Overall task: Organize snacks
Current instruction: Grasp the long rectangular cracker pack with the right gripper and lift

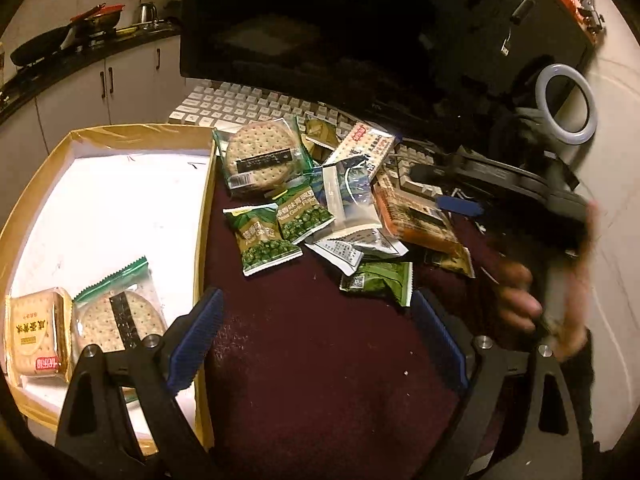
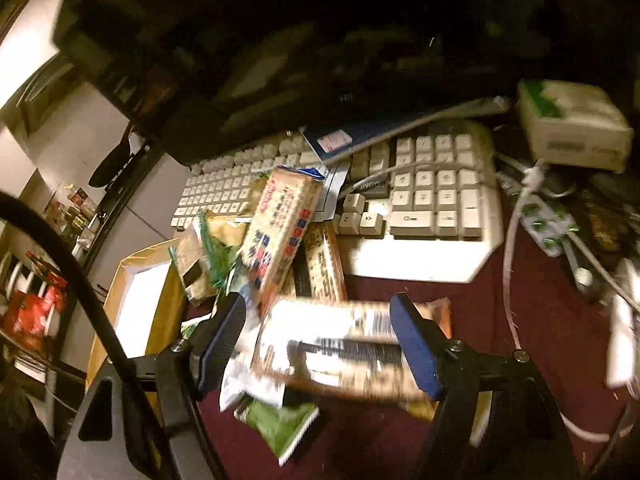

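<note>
A pile of snack packets lies on the dark red table: a round cracker pack (image 1: pixel 260 158), two green pea packets (image 1: pixel 276 234), a white-and-red cracker box (image 1: pixel 362 146) and an orange-brown biscuit pack (image 1: pixel 416 220). The cardboard box (image 1: pixel 202 240) at left holds a square cracker pack (image 1: pixel 36 338) and a round cracker pack (image 1: pixel 120 318). My left gripper (image 1: pixel 316 340) is open and empty above bare table. My right gripper (image 2: pixel 320 340) is open, its fingers either side of the orange-brown biscuit pack (image 2: pixel 340 354); it shows blurred in the left wrist view (image 1: pixel 460 204).
A white keyboard (image 2: pixel 424 204) lies behind the pile under a dark monitor (image 1: pixel 320 20). A ring light (image 1: pixel 566 104), cables (image 2: pixel 516 240) and a white box (image 2: pixel 572 128) crowd the right side. A kitchen counter (image 1: pixel 80 52) is far left.
</note>
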Action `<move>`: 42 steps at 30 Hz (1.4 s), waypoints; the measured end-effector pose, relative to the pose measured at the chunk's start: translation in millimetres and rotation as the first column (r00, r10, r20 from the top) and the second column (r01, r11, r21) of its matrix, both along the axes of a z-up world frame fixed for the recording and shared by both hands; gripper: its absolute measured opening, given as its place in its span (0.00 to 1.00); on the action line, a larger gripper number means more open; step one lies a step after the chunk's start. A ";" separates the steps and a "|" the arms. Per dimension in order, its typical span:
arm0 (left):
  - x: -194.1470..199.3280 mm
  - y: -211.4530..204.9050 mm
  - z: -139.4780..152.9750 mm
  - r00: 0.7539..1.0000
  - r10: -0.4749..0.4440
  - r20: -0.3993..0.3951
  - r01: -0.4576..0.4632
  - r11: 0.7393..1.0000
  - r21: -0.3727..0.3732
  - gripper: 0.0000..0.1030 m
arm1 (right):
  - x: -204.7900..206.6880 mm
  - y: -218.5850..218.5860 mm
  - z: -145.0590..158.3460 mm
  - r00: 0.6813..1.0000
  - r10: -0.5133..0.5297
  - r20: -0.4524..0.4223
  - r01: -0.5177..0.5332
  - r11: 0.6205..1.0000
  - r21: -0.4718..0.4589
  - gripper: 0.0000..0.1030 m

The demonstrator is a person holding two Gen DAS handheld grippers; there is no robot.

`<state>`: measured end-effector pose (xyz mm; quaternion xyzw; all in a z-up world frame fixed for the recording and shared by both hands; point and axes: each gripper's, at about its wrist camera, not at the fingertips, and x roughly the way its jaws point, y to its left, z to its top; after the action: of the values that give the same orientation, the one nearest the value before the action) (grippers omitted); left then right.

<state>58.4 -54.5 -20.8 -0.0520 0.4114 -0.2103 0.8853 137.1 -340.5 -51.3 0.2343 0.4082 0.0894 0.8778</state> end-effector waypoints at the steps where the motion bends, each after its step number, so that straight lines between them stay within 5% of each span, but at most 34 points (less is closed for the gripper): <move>1: -1.3 1.4 0.3 1.000 -0.002 0.001 0.002 1.000 -0.005 0.91 | 3.9 -3.8 -4.4 1.000 -0.026 -0.009 0.026 1.000 -0.002 0.72; 4: -2.9 4.1 -0.4 1.000 -0.003 0.002 0.003 1.000 -0.010 0.91 | 11.1 -5.6 -20.2 0.999 0.014 -0.044 -0.014 1.000 -0.012 0.72; 10: -2.7 9.1 -5.0 1.000 0.006 -0.014 -0.006 0.999 -0.035 0.91 | -35.7 -9.0 -32.9 0.995 0.074 -0.063 -0.066 0.990 0.128 0.73; 19: 1.8 0.5 -14.3 0.999 -0.005 -0.048 0.004 1.000 -0.021 0.91 | -100.2 41.2 -29.4 0.995 0.102 0.017 -0.100 0.993 -0.067 0.72; 22: 1.3 -5.7 -15.1 0.999 -0.015 -0.050 0.015 1.000 -0.002 0.91 | -95.7 38.1 -33.1 0.999 0.032 0.030 -0.027 0.989 -0.146 0.61; 27: -0.6 -14.8 -16.8 0.998 -0.027 -0.049 0.028 0.999 0.028 0.91 | -93.5 28.9 -37.9 0.999 0.038 0.039 -0.035 0.996 -0.083 0.58; 36: 2.9 -30.1 -16.2 1.000 -0.007 -0.025 0.010 0.993 0.117 0.91 | -98.6 43.8 -36.0 0.999 0.031 0.041 -0.024 0.985 -0.173 0.56; 42: 1.6 -38.9 -18.2 1.000 -0.002 0.007 0.001 0.983 0.183 0.91 | -106.7 20.9 -32.5 0.995 -0.015 0.094 0.028 0.990 -0.137 0.54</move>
<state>60.0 -93.4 -39.0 0.0307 0.4260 -0.1725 0.8876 30.5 -319.6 -83.8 0.1732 0.3695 0.0623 0.9108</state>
